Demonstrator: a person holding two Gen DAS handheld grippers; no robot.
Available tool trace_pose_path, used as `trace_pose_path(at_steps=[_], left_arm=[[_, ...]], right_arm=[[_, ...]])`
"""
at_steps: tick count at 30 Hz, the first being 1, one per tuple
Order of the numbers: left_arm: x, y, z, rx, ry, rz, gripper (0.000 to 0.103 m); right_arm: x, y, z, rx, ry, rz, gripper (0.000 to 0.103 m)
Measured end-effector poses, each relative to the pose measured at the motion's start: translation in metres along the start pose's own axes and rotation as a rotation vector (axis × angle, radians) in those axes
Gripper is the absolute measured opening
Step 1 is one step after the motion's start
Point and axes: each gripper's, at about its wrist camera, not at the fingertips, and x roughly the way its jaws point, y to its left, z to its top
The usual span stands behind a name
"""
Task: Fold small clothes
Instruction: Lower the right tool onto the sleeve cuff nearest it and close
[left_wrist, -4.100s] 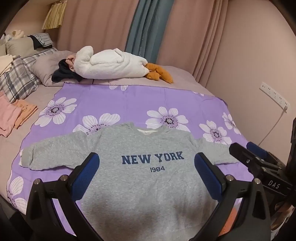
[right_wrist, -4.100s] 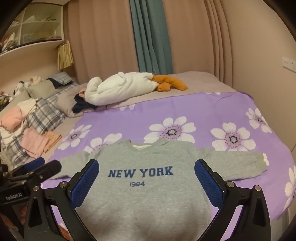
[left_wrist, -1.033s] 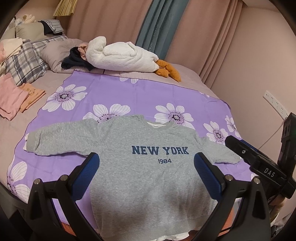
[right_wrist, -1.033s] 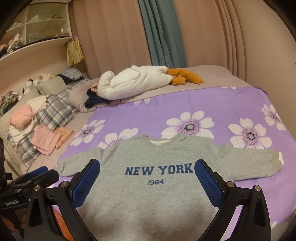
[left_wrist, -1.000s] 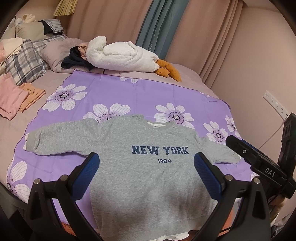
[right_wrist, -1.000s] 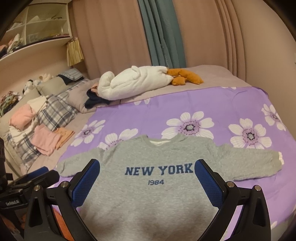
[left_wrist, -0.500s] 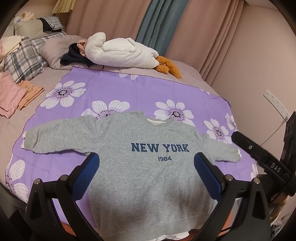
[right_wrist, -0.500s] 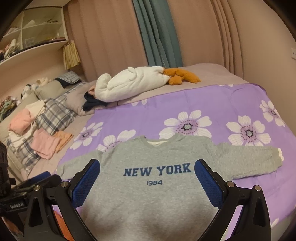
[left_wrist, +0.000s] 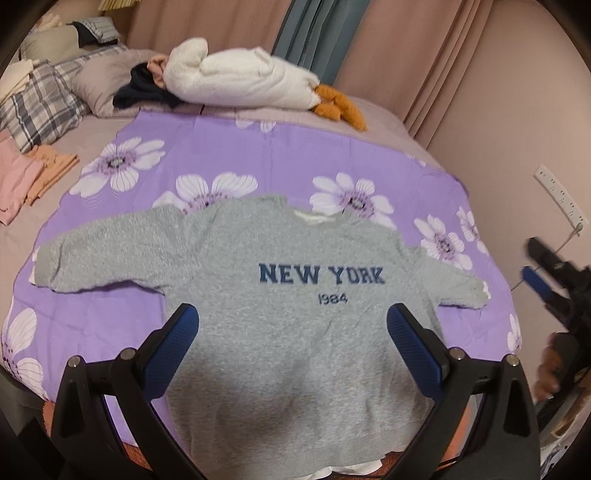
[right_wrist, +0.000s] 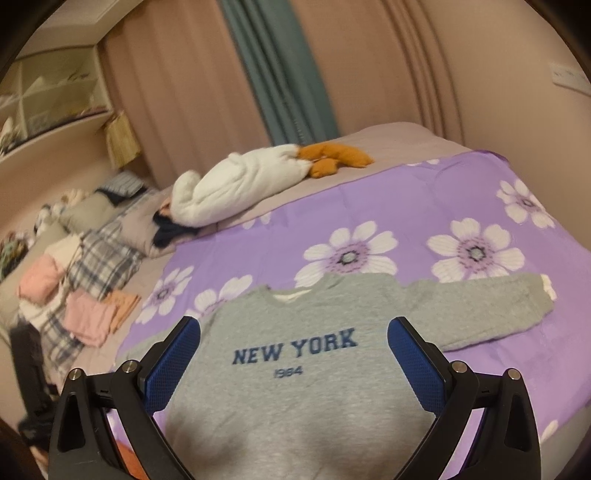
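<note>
Sweatshirt (left_wrist: 295, 295) spread flat, face up, sleeves out, centre frame on purple sheet (left_wrist: 280, 162): ready for folding. Left claw (left_wrist: 291, 343) and right claw (right_wrist: 293, 363) both spread wide, empty, above hem.

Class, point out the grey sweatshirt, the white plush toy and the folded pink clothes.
grey sweatshirt (left_wrist: 295, 343), left wrist view, chest below the lettering.
white plush toy (left_wrist: 240, 79), left wrist view, its body.
folded pink clothes (right_wrist: 88, 315), right wrist view, top layer.

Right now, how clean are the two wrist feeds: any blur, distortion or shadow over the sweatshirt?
Left wrist view: strong fisheye curvature, dark corners, the sweatshirt lettering readable, the right gripper smeared at the edge. Right wrist view: softer overall, shelves and lettering slightly blurred, a faint shadow low on the sweatshirt between the open jaws.
</note>
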Motion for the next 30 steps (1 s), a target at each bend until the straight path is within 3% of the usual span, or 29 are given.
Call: trace_pose_path(at_steps=[8,13,19,24,30], left_arm=[[0.053,0.011,-0.016,-0.04,0.125,0.021,0.09],[0.083,0.021,-0.031,-0.057,0.21,0.032,0.077],[0.11,0.037,-0.047,-0.074,0.302,0.093,0.063],[0.12,0.049,-0.056,-0.104,0.338,0.107,0.063],[0.121,0.049,-0.054,-0.113,0.351,0.114,0.064]], right_arm=[[-0.018,-0.086,0.011,0.199,-0.034,-0.098,0.093],[-0.014,-0.166,0.01,0.4,-0.024,-0.225,0.074],[-0.005,-0.255,-0.004,0.604,0.004,-0.416,0.062],[0.034,-0.303,-0.02,0.685,0.097,-0.456,0.054],[0.08,-0.332,-0.031,0.718,0.155,-0.451,0.049]])
